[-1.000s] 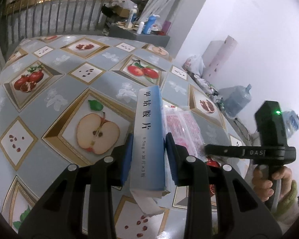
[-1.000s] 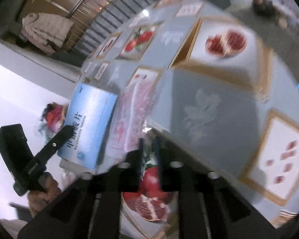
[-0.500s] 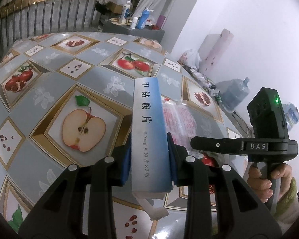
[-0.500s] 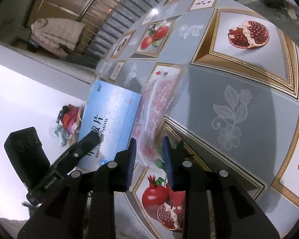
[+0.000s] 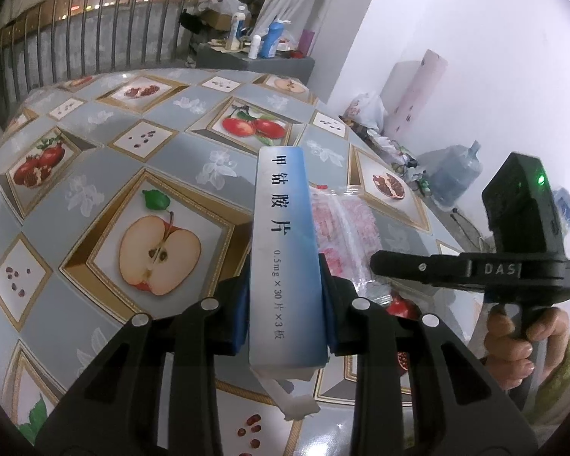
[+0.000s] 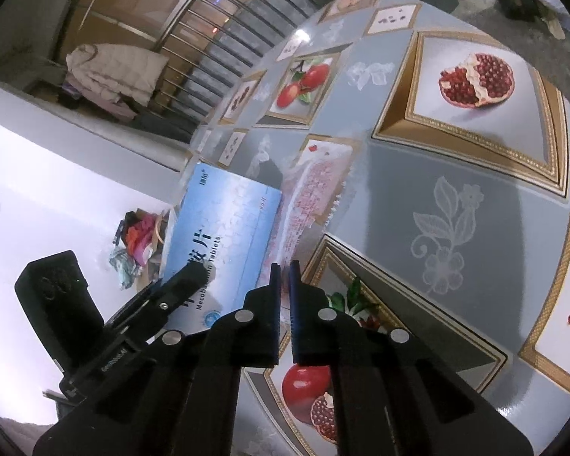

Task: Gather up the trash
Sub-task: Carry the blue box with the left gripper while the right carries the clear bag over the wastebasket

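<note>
Left tool (image 5: 285, 304): clamped on a blue medicine box (image 5: 285, 250), which it holds on edge above the surface (image 5: 95, 144); a torn white flap hangs from the box's near end.
Right tool (image 6: 284, 288): jaws drawn together to a narrow slit, pinching the near edge of a clear plastic wrapper (image 6: 311, 197) with pink print.
Wrapper: lies flat on the fruit-patterned surface, just beside the box.
Hand (image 5: 513, 342): grips the right tool's handle at the surface's edge.
Around: bottles (image 5: 262, 38) on a grey stand beyond the surface, a railing (image 5: 95, 49) behind, a water jug (image 5: 456, 174) and bags on the floor by the white wall.
</note>
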